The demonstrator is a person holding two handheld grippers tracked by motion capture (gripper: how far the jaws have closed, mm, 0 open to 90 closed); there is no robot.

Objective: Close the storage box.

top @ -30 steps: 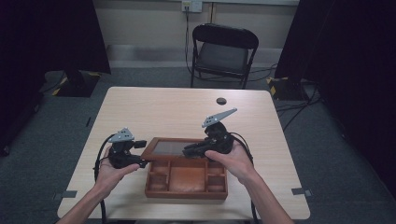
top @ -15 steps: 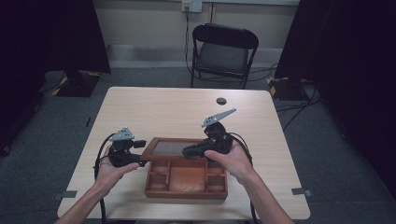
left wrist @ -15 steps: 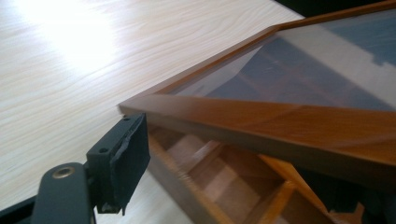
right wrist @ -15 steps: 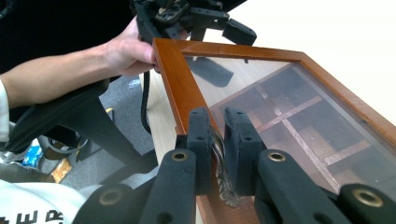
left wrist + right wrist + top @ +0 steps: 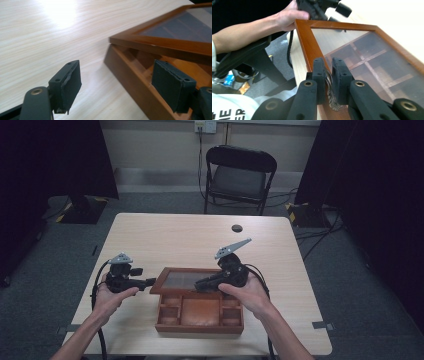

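On the table [image 5: 165,235] stands one box [image 5: 200,319] with one lid [image 5: 184,281]. The right gripper [image 5: 328,82] clamps the lid's handle [image 5: 331,96]; the left gripper [image 5: 117,85], jaws apart and just closing, holds nothing.

The box [image 5: 199,314] is set on the table [image 5: 165,232] near the person's edge, its lid [image 5: 186,281] raised over the box's far half. Compartments are seen inside the box. The left gripper [image 5: 149,282] is placed just left of the lid's corner, the right gripper [image 5: 200,285] at the lid's right part. A small disc [image 5: 236,228] lies well behind, and a chair [image 5: 239,177] stands beyond the table.
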